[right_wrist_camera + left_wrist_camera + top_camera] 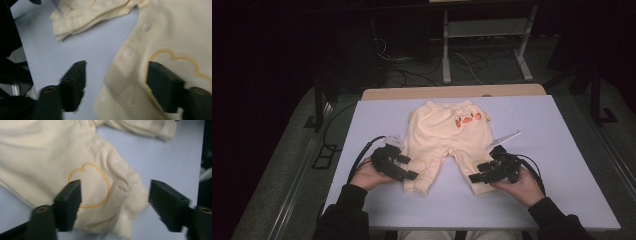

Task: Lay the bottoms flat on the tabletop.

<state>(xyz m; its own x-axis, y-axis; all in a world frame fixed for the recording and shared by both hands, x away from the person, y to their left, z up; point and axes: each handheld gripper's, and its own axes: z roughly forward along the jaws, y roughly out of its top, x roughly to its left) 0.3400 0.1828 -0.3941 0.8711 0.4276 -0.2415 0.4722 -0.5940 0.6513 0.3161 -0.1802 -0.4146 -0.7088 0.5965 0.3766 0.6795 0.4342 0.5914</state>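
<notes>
Here, a pair of pale yellow baby trousers point(447, 142) is laid flat on the light table point(562, 165), waistband away from the person, both leg cuffs towards the near edge.

At the left, the left gripper point(408, 167) is held at the left leg cuff point(120, 205) with its jaws spread and nothing clamped; the cuff and its stitched orange outline point(96, 186) are seen between the black pads, which are not pressing on the cloth. If the jaws were closed from here, only the top layer might be caught, so the leg could be dragged into a bunch rather than lifted cleanly.

In the middle, a row of snap buttons point(127, 52) runs along the inner seam; a pad could slip off one.

At the right, the right gripper point(478, 173) is likewise released over the right leg cuff point(117, 100), one pad over bare table. An uneven bite there could let the fabric be pulled askew, and unequal pulls by the two hands could twist the garment.
</notes>
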